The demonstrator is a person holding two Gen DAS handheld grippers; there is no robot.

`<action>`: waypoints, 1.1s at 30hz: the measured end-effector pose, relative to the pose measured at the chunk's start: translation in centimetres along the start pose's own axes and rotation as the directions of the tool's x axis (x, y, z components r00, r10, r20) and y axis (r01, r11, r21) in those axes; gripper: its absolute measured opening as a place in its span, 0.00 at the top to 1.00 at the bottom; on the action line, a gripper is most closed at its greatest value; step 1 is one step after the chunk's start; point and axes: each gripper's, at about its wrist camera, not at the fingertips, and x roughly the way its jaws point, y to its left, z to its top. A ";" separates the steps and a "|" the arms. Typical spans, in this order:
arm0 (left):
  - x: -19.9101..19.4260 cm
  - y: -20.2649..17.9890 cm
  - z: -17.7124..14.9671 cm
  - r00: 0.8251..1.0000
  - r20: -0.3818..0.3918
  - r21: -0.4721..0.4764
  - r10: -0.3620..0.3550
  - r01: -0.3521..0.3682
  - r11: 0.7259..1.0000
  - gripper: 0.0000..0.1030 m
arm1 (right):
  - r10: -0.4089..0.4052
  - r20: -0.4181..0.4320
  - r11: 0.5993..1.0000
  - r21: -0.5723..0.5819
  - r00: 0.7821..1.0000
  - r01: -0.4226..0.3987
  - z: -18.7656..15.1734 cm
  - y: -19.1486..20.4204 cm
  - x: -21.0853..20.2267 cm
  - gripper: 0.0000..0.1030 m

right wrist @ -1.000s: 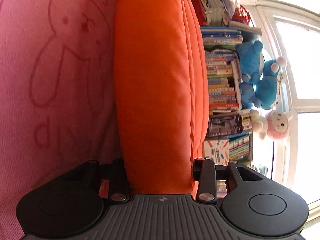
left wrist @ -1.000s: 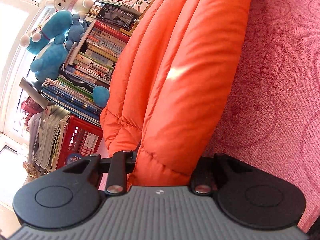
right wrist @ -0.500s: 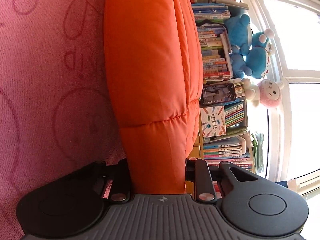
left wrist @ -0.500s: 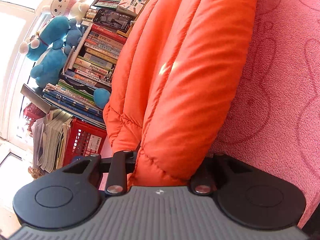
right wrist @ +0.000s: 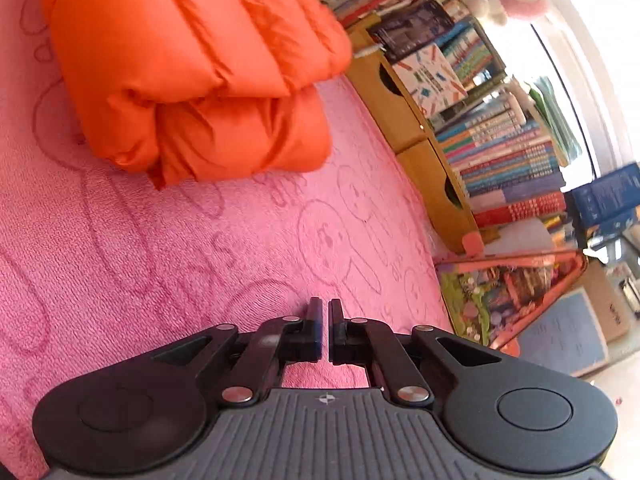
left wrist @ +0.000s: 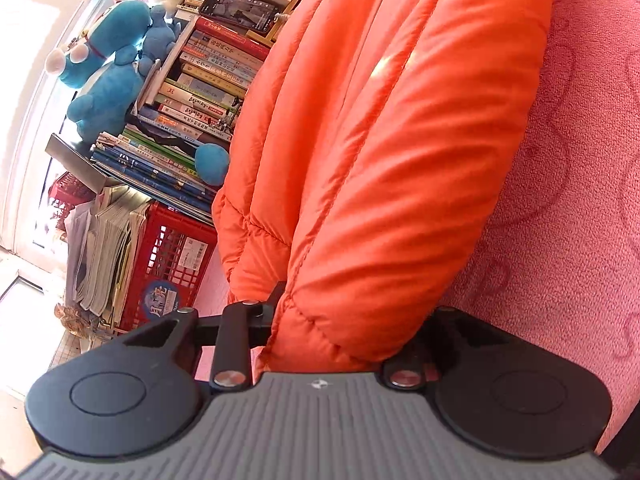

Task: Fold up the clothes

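Pink rabbit-print blanket (right wrist: 200, 240) carries orange puffer jacket (right wrist: 192, 72), bundled in layers toward far edge beside bookshelf (right wrist: 492, 128). Left gripper (left wrist: 344, 336) clamps jacket hem, long axis running away from jaws. Right gripper (right wrist: 325, 320) empty, jaws nearly closed, well apart, jacket ahead-left.

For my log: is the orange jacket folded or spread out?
Folded: the orange jacket lies in stacked layers on the pink blanket.

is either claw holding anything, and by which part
Left claw grips the puffy orange quilted jacket at its stitched edge; right claw holds nothing.
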 end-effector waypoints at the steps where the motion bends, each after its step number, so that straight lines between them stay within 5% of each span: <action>1: 0.0 0.0 0.2 1.000 -0.007 -0.005 -0.004 0.004 1.000 0.70 | -0.001 -0.013 0.998 0.056 1.000 0.002 -0.5 -0.8 -0.8 0.89; 4: 0.1 0.1 0.8 1.000 -0.021 -0.009 -0.012 0.012 1.000 0.70 | 0.005 0.024 0.988 0.155 1.000 -0.009 -0.9 -2.0 -3.6 0.84; 9: 0.0 -0.3 0.6 1.000 -0.011 0.002 0.000 0.000 1.000 0.71 | 0.049 0.193 0.948 0.300 0.980 -0.107 4.0 -3.7 -6.9 0.56; 11: -0.1 -0.3 0.6 1.000 -0.008 -0.004 0.001 -0.001 1.000 0.71 | 0.098 0.277 0.916 0.352 0.956 -0.195 7.4 -4.4 -7.1 0.45; 18: -0.2 -0.3 0.3 1.000 0.012 -0.035 0.006 -0.005 0.999 0.74 | 0.216 0.480 0.743 0.484 0.850 -0.462 19.5 -3.2 -6.9 0.36; 23: -0.4 -0.5 0.0 0.999 0.036 -0.063 0.021 -0.018 0.998 0.76 | 0.221 0.479 0.687 0.542 0.850 -0.484 25.7 -1.0 -4.7 0.32; 28: -0.8 -0.7 -0.4 0.996 0.071 -0.094 0.047 -0.040 0.995 0.77 | 0.234 0.403 0.690 0.572 0.885 -0.443 27.1 2.0 -2.5 0.26; 33: -1.3 -1.3 -0.8 0.990 0.113 -0.077 0.079 -0.070 0.995 0.75 | 0.247 0.385 0.667 0.598 0.889 -0.444 26.2 2.9 -1.1 0.18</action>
